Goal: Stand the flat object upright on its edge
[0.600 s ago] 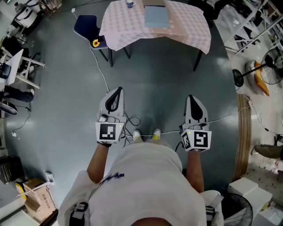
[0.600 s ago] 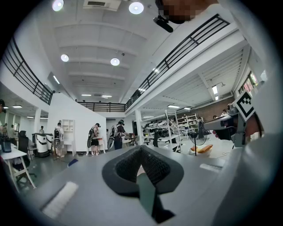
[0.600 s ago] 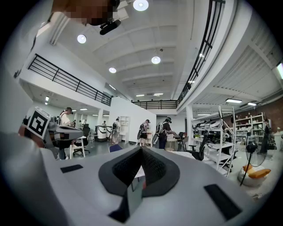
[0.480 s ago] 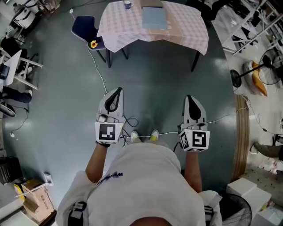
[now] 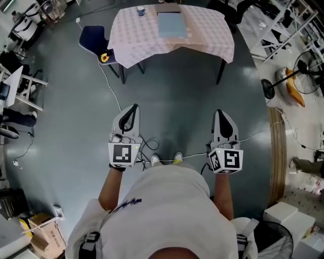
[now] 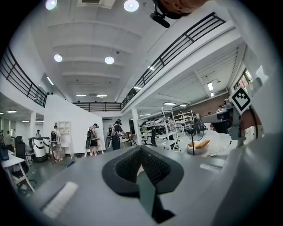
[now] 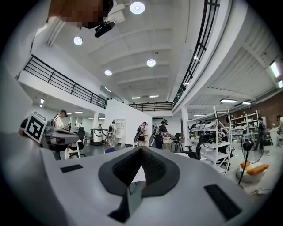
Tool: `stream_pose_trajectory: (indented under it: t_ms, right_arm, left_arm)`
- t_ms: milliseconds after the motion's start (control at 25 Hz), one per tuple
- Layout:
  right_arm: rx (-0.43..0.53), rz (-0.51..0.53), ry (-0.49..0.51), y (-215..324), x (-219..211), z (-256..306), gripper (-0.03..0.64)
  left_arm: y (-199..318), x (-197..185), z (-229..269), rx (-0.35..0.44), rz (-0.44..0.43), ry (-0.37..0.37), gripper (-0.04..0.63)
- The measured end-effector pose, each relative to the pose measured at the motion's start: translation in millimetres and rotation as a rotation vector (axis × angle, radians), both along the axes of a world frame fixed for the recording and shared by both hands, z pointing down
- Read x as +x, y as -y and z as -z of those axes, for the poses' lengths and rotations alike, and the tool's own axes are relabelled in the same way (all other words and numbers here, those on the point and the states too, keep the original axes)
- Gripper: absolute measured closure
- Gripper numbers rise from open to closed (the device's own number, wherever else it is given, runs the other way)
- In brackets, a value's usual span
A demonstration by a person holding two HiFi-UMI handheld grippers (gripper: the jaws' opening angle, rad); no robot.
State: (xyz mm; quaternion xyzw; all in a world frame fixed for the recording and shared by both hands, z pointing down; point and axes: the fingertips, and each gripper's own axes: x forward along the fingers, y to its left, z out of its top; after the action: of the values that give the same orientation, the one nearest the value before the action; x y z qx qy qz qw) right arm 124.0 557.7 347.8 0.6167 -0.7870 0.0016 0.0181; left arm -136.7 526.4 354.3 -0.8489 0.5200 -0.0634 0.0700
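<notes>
Flat blue-grey object (image 5: 169,24) lies on its face on the far table (image 5: 207,40), well apart from both grippers; neither one touches it.

Nearest the camera is the person's pale shirt (image 5: 167,212), with both forearms reaching forward. The left gripper (image 5: 134,107) and the right gripper (image 5: 218,112) are held level, side by side above the grey floor (image 5: 177,96), each with its marker cube (image 5: 122,153) at the hand end.

In the left gripper view the left gripper's (image 6: 141,152) dark pads are pressed fully together, with nothing between them. The right gripper view shows the same of the right gripper (image 7: 141,152): jaws closed tight on themselves and empty. Both views look across an open hall where people stand far off.

Just beyond the grippers' bases the person's shoes (image 5: 156,160) show on the floor, among loops of cable (image 5: 152,139). A white cable (image 5: 114,86) runs on across the floor toward the table.

The table wears a pale checked cloth. The flat object rests near the middle of the top, and a cup (image 5: 141,10) stands to its left. Beside the table's left corner is a dark blue chair (image 5: 93,38) with a sunflower (image 5: 105,58) at its edge.
</notes>
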Motion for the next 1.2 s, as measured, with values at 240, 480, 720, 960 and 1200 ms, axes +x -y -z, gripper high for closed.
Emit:
stream_pose_trajectory:
  t_ms: [240, 480, 720, 960, 1200]
  right_arm:
    - [-0.007, 0.013, -0.028, 0.7, -0.4, -0.1, 0.612]
    - [-0.025, 0.024, -0.046, 0.7, -2.4, -2.9, 0.582]
    - [-0.037, 0.037, -0.050, -0.3, -6.8, -3.5, 0.505]
    - [-0.051, 0.046, -0.045, 0.5, -18.0, -5.6, 0.390]
    - [-0.086, 0.053, -0.007, -6.8, -33.3, -10.1, 0.268]
  left_arm:
    - [4.1, 3.5, 5.0, 0.009, 0.000, -0.004, 0.592]
    - [3.8, -0.4, 6.1, 0.016, 0.009, 0.001, 0.592]
    - [0.5, -6.3, 6.5, 0.021, 0.010, 0.015, 0.571]
    - [-4.1, -18.2, 8.5, 0.030, 0.013, 0.009, 0.514]
    - [-14.9, -37.0, 4.6, 0.023, -0.006, 0.001, 0.324]
